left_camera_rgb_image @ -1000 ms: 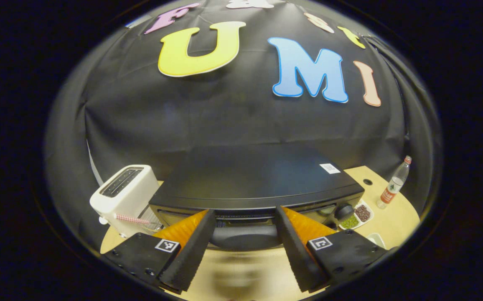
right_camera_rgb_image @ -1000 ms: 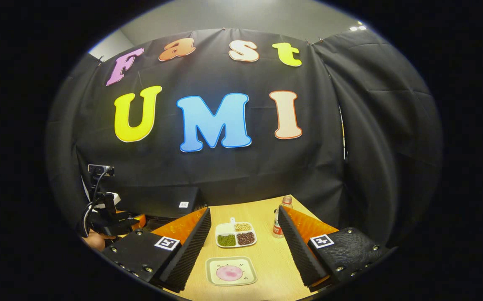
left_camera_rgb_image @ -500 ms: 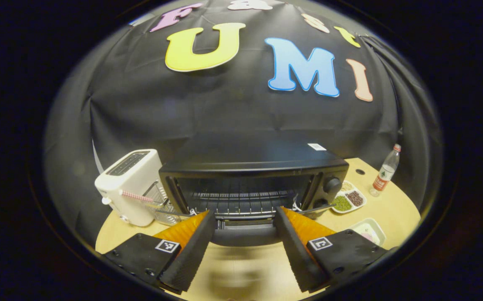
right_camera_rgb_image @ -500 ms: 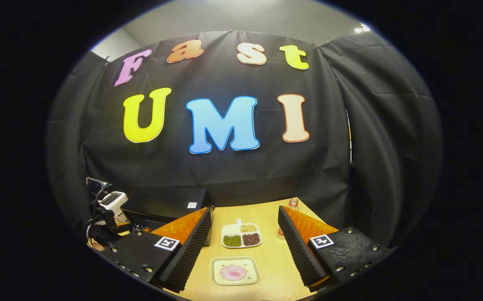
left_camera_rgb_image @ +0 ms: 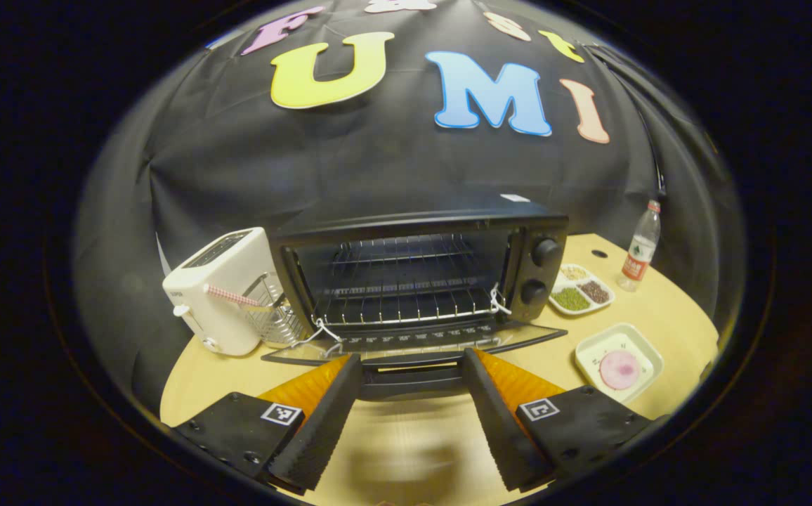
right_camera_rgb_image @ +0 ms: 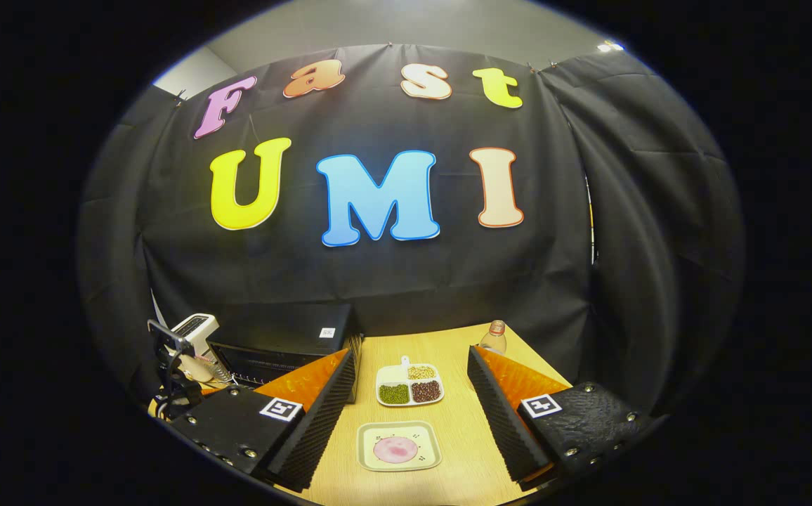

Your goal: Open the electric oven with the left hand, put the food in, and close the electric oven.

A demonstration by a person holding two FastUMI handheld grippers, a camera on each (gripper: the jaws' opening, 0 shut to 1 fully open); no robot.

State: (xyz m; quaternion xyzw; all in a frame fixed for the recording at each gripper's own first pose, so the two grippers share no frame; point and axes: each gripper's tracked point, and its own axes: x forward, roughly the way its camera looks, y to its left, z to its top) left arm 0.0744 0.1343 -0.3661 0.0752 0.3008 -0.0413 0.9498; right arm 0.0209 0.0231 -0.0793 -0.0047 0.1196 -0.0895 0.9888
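Note:
The black electric oven (left_camera_rgb_image: 413, 228) stands at the table's back with its glass door (left_camera_rgb_image: 518, 339) folded down flat, showing the wire rack (left_camera_rgb_image: 406, 309). My left gripper (left_camera_rgb_image: 411, 362) is open, and the door's black handle (left_camera_rgb_image: 411, 383) lies across the gap between its fingers. The food, a round pink piece (left_camera_rgb_image: 620, 369), sits on a small square white plate (left_camera_rgb_image: 588, 351) to the right of the door. In the right gripper view the same pink food (right_camera_rgb_image: 397, 448) lies low between the fingers of my open right gripper (right_camera_rgb_image: 411, 355), which holds nothing. The oven (right_camera_rgb_image: 286, 330) shows at its left.
A white toaster (left_camera_rgb_image: 220, 292) and a wire basket (left_camera_rgb_image: 269, 323) stand left of the oven. A three-part dish of beans (left_camera_rgb_image: 581, 289) and a plastic bottle (left_camera_rgb_image: 638, 249) are at the right. Light wooden table (left_camera_rgb_image: 673, 316) runs to the black cloth wall.
The oven door has swung from nearly shut down to flat open, the left gripper following its handle downward. The right gripper has drifted only slightly.

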